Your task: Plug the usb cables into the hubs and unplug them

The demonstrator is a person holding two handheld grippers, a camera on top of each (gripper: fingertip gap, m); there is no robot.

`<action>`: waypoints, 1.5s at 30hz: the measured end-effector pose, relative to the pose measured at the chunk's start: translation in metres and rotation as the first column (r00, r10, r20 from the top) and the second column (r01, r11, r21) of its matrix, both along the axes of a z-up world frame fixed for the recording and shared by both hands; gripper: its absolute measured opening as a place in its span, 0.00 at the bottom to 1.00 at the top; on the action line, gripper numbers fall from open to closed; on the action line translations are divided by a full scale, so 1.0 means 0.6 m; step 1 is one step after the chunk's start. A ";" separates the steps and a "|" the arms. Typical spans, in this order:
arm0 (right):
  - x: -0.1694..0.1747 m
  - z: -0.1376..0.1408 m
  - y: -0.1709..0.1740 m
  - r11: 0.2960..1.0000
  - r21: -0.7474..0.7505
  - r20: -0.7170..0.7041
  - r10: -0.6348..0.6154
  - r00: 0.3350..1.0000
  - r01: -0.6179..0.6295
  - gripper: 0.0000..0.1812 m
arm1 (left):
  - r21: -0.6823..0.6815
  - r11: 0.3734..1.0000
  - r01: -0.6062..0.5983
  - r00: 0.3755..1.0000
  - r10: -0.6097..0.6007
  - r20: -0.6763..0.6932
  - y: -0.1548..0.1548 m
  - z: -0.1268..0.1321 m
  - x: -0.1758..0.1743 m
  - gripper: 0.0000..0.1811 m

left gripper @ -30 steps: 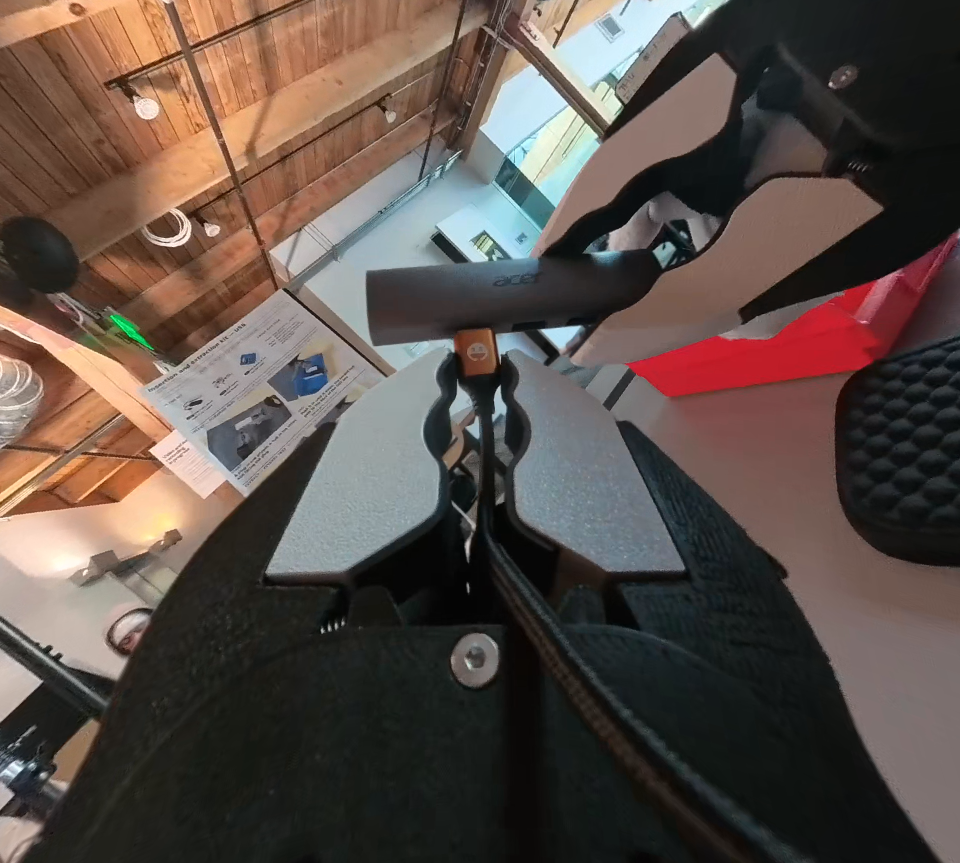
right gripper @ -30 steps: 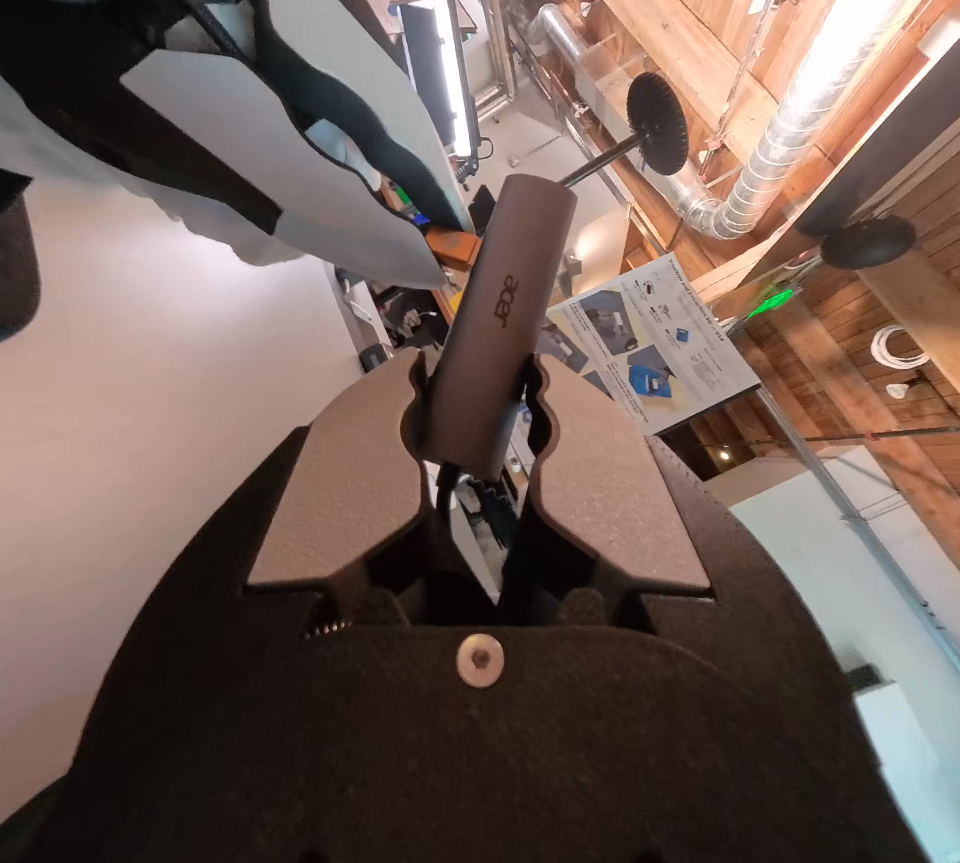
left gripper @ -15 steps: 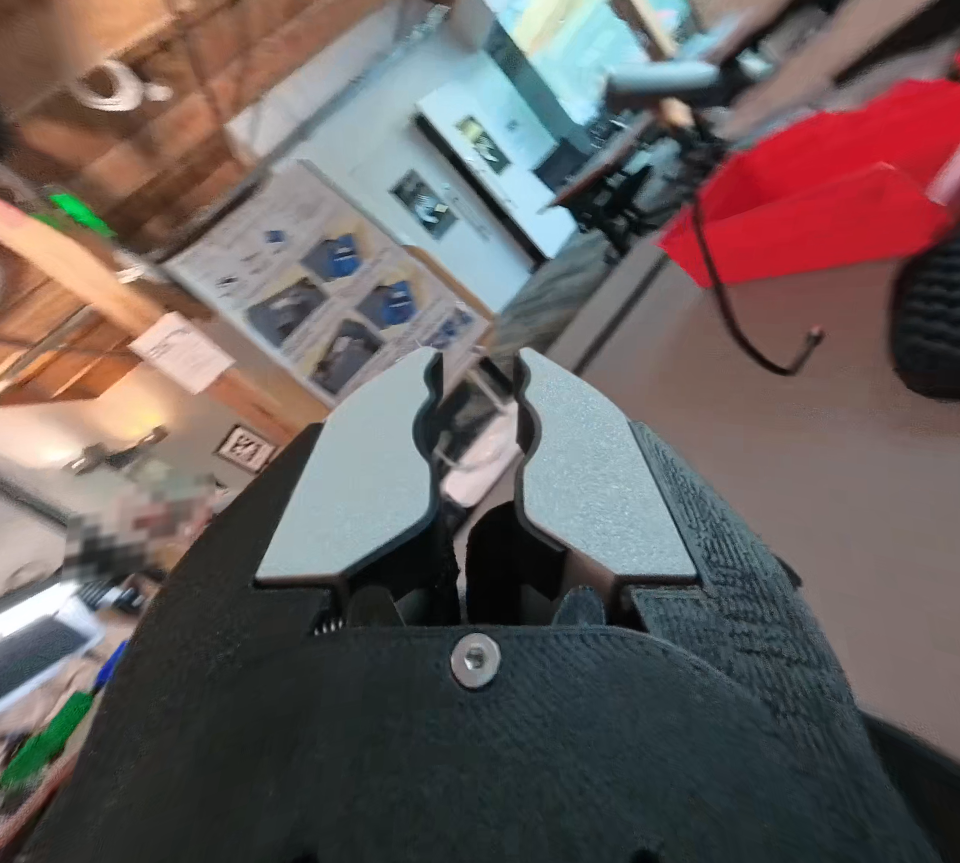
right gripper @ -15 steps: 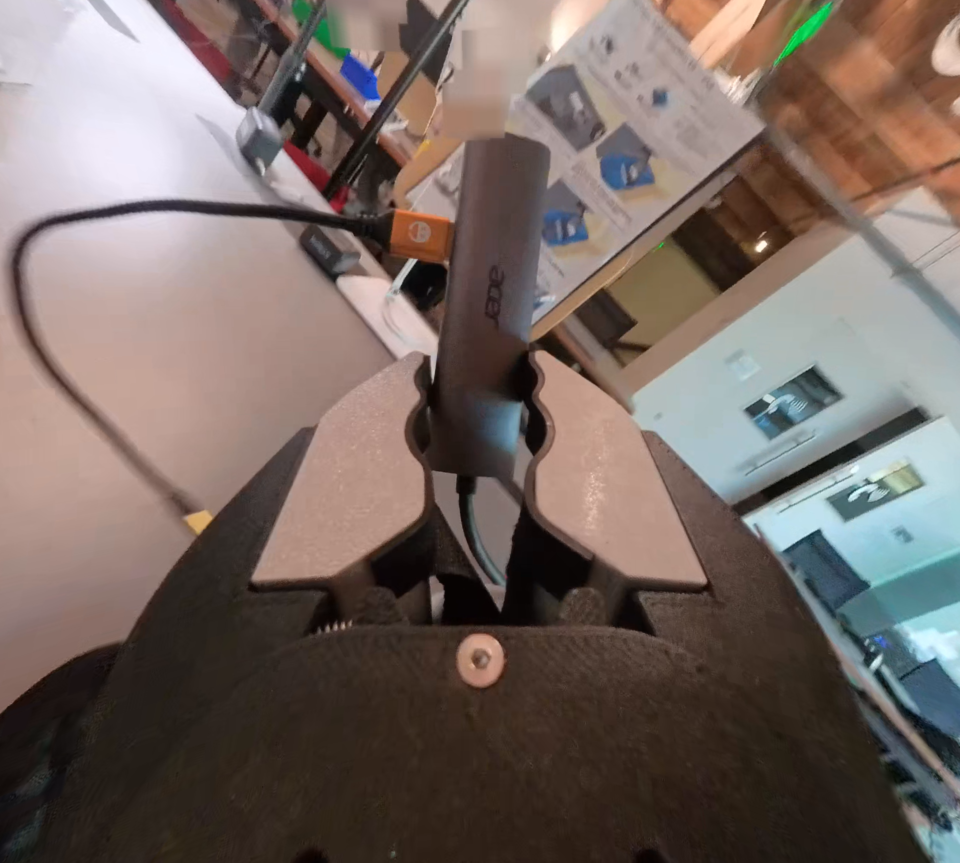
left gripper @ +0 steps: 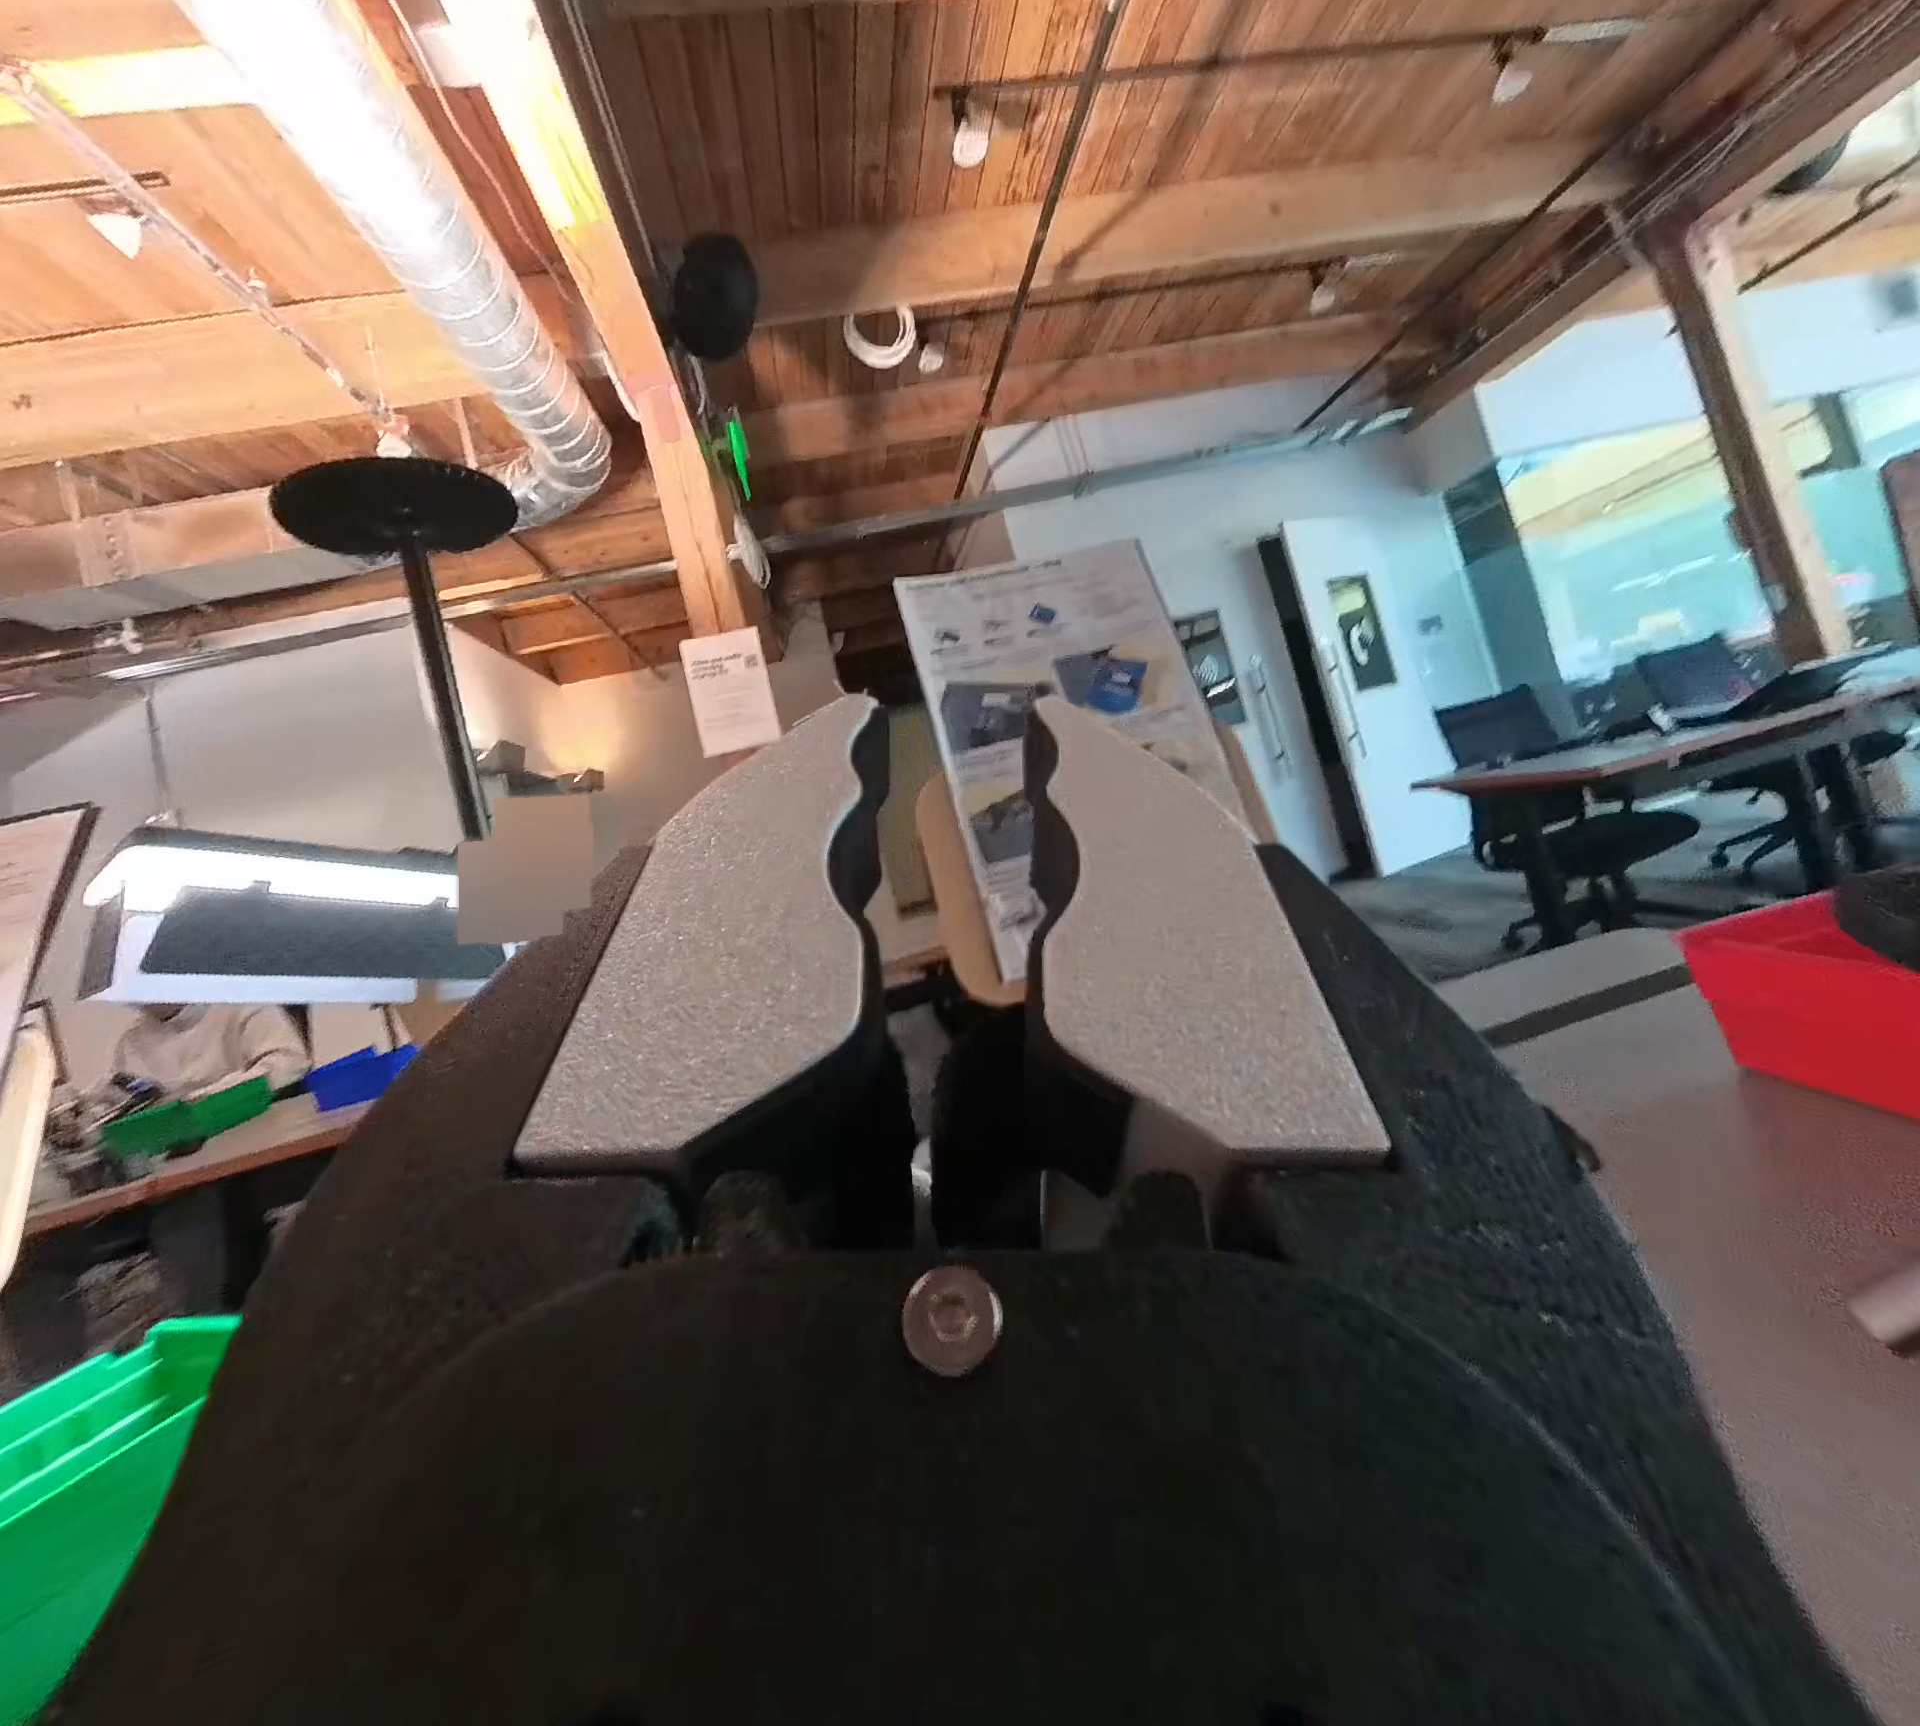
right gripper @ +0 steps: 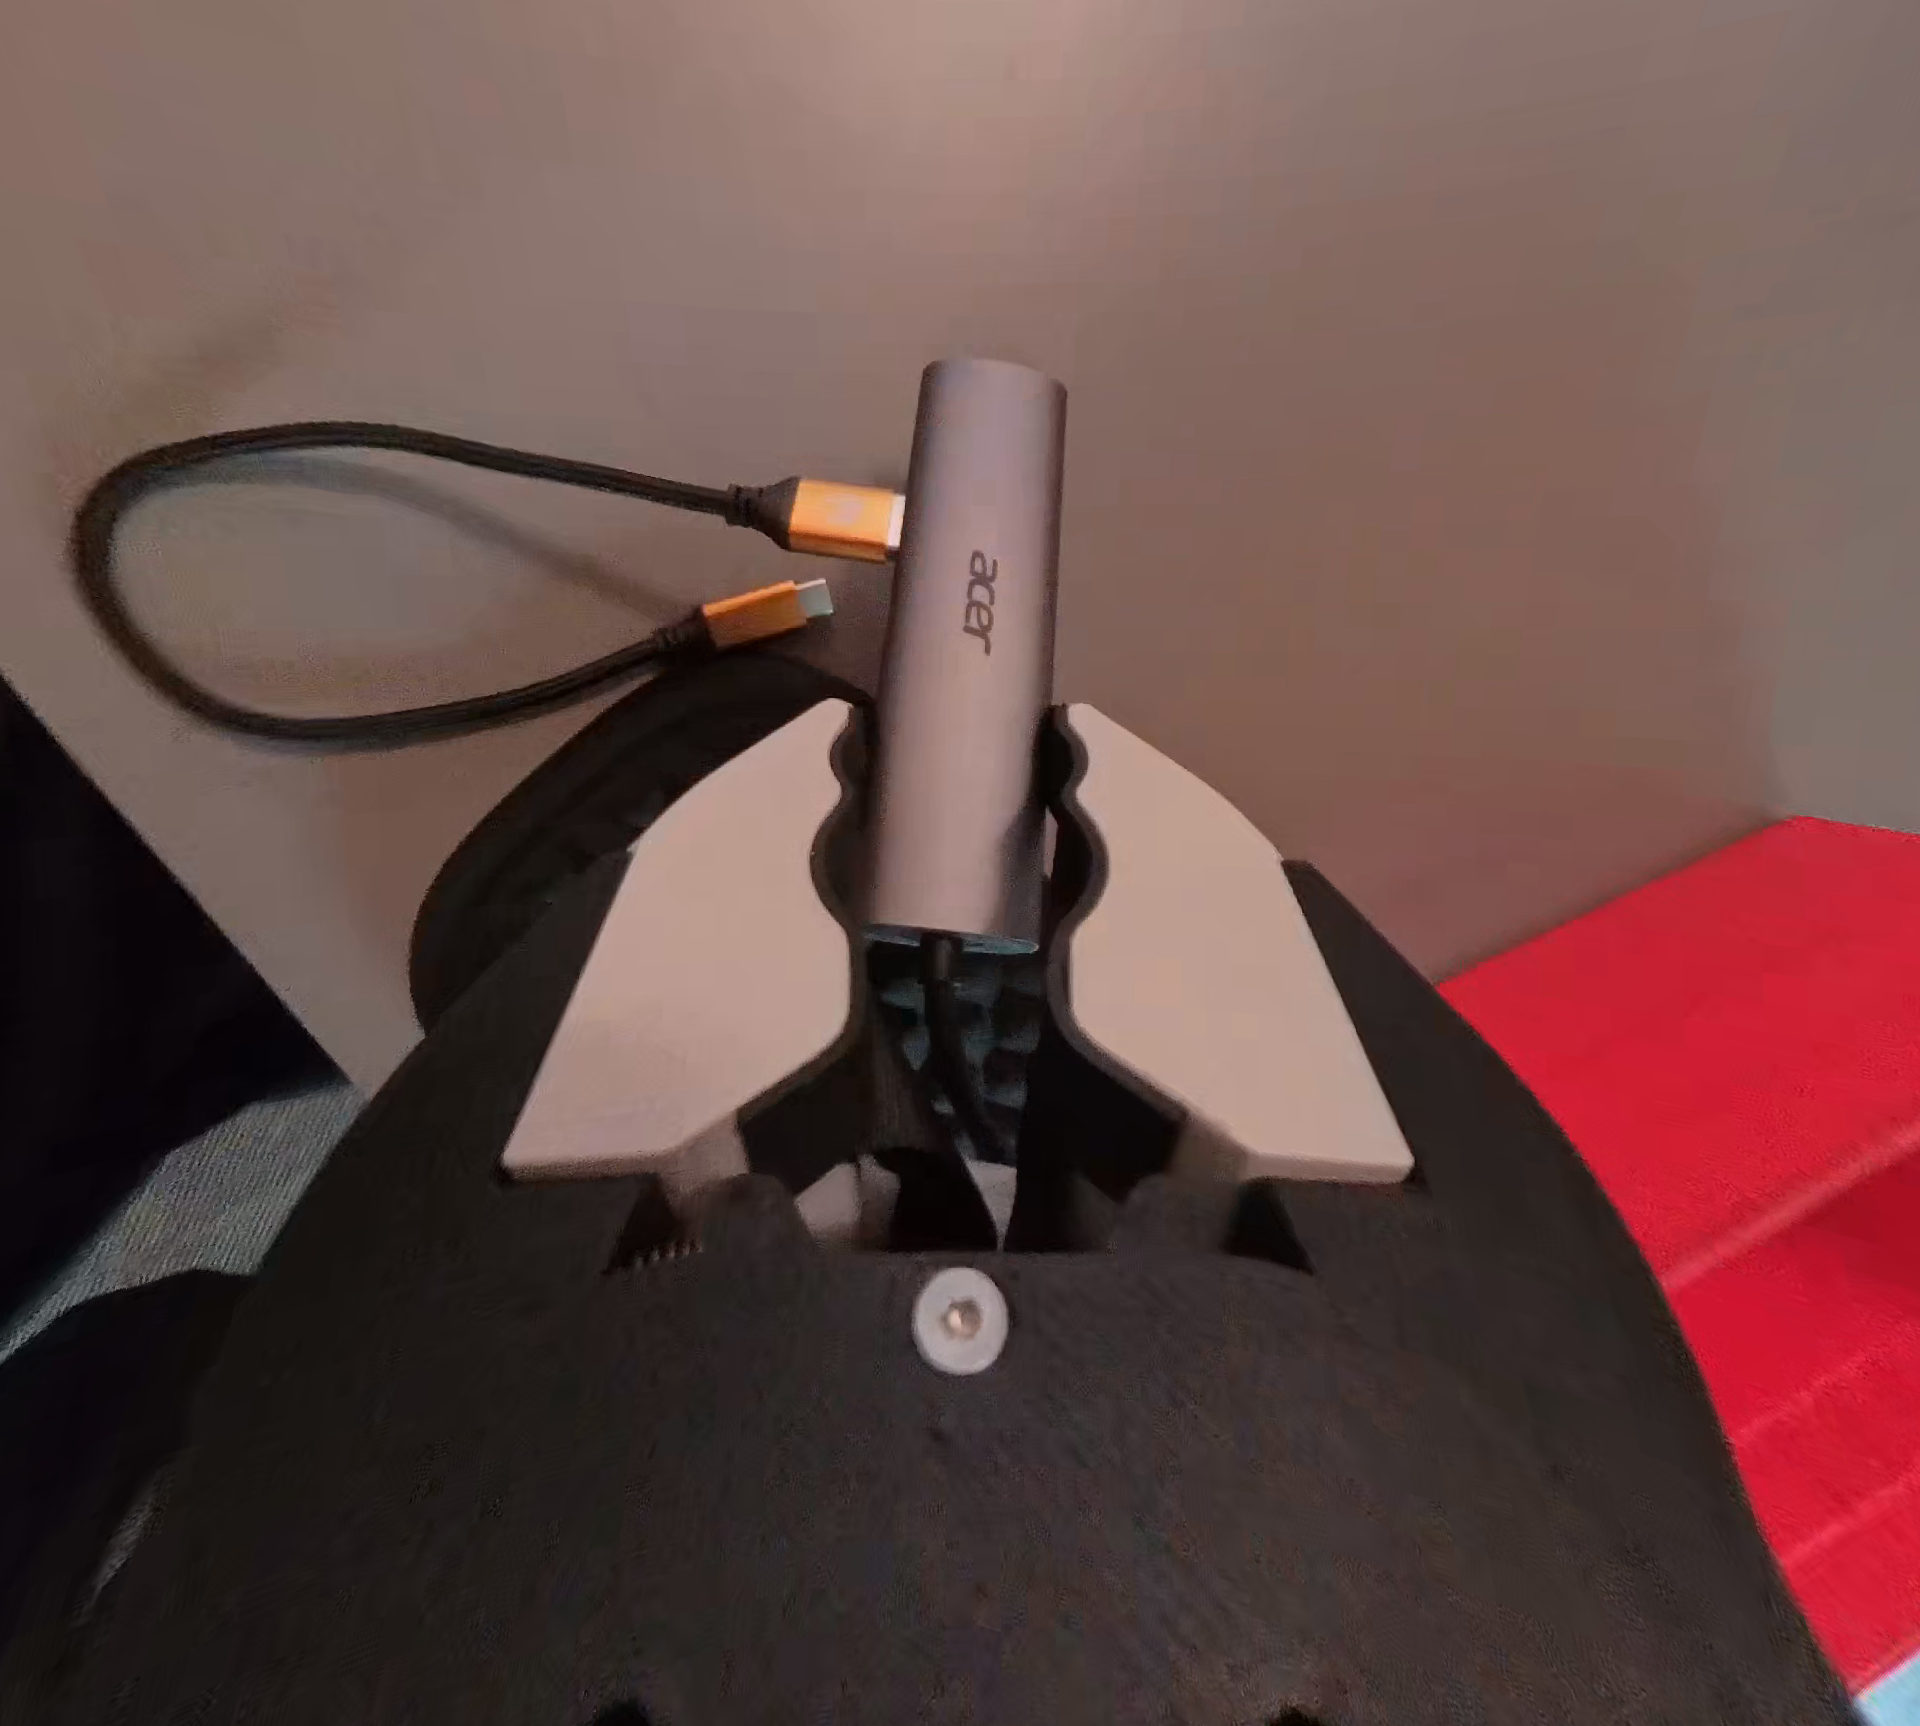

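Note:
My right gripper (right gripper: pixel 951 731) is shut on the near end of a grey USB hub (right gripper: pixel 971 627) and points it down at the table. A black braided cable (right gripper: pixel 312 700) has one orange plug (right gripper: pixel 836 515) seated in the hub's left side. The cable loops left over the table, and its other orange plug (right gripper: pixel 764 614) lies free beside the hub. My left gripper (left gripper: pixel 956 731) is open and empty, raised and pointing out at the room. The hub and cable do not show in the left wrist view.
A red bin (right gripper: pixel 1704 1053) sits at the right of the beige table (right gripper: pixel 1247 222); it also shows in the left wrist view (left gripper: pixel 1808 1001). A green bin (left gripper: pixel 83 1489) is at the lower left. Desks, chairs and a seated person are farther off.
My left gripper let go of the orange plug, opened and swung away toward the room. My right gripper tipped the hub down toward the table, with the cable still plugged in and hanging.

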State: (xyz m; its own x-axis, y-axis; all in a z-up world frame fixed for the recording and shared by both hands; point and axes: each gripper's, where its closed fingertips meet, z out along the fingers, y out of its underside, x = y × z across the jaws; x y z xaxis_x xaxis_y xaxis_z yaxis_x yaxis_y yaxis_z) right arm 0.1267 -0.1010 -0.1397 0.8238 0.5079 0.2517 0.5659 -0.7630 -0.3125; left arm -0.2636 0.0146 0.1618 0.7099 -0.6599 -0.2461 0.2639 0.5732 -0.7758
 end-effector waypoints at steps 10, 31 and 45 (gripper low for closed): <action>-0.019 0.074 0.029 0.963 0.260 -0.044 0.083 0.996 -0.068 0.39 | -0.239 0.883 -0.404 0.832 0.246 -0.497 0.126 -0.137 -0.010 0.14; -0.082 0.347 -0.070 0.508 0.855 -0.091 0.349 0.933 -0.106 0.30 | -0.585 0.552 -0.595 0.443 -0.382 -0.811 0.260 -0.510 0.003 0.17; -0.106 0.359 -0.087 0.455 0.876 -0.031 0.385 0.922 -0.160 0.29 | -0.555 0.701 -0.449 0.158 -0.549 -0.821 0.284 -0.567 -0.003 0.09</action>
State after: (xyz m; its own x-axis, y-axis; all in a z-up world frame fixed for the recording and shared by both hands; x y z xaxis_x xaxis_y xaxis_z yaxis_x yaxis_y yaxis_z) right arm 0.0630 -0.1534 0.0758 0.7668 0.3464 0.5404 0.5344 0.1217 -0.8364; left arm -0.2653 0.1851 -0.1785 0.1918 -0.9642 -0.1832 -0.8980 -0.0971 -0.4291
